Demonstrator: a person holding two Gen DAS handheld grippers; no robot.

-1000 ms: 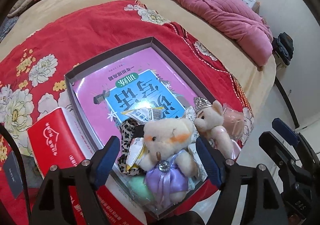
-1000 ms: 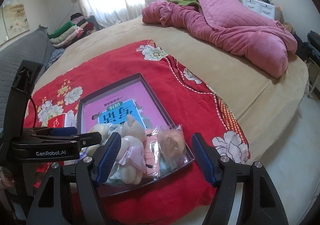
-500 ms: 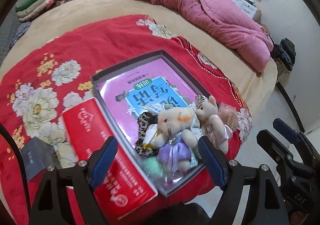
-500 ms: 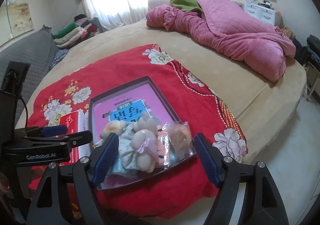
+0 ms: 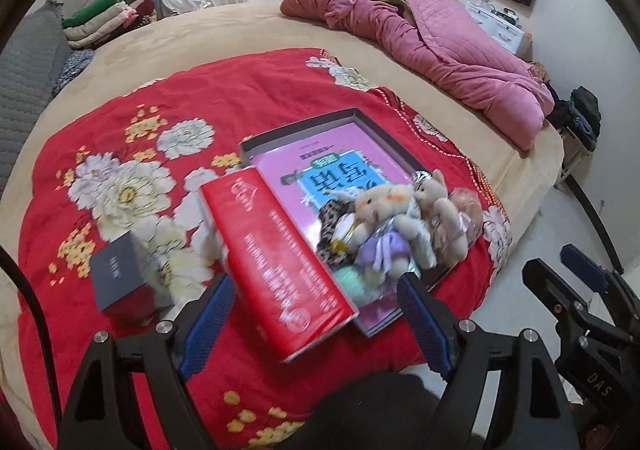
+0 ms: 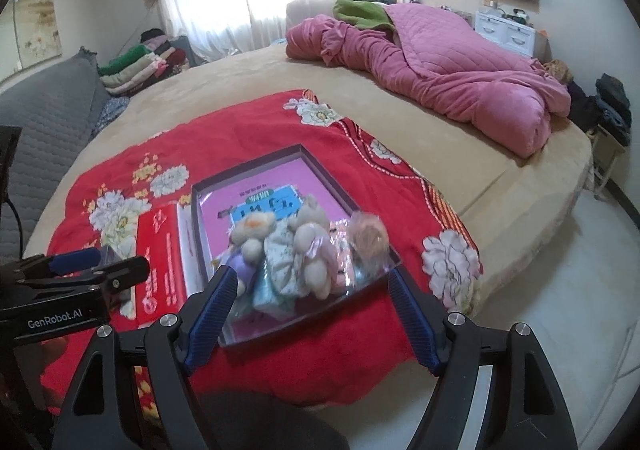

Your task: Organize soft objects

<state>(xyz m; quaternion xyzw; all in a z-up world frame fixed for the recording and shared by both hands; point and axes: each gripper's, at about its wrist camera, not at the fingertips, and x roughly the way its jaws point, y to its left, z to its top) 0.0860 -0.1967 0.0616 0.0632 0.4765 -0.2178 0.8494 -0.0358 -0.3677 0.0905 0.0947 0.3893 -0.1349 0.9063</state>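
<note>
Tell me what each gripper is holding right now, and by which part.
Nothing is held. The left gripper and the right gripper are both open and hang above the bed's near edge, short of the tray with its plush toys.

plush bears point(image 5: 404, 217) heaped in grey tray's point(image 5: 304, 125) near corner

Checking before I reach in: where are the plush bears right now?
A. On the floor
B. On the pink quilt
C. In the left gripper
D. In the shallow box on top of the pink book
D: the plush bears lie piled in the shallow box, on the pink book; both grippers are open and empty.
</note>
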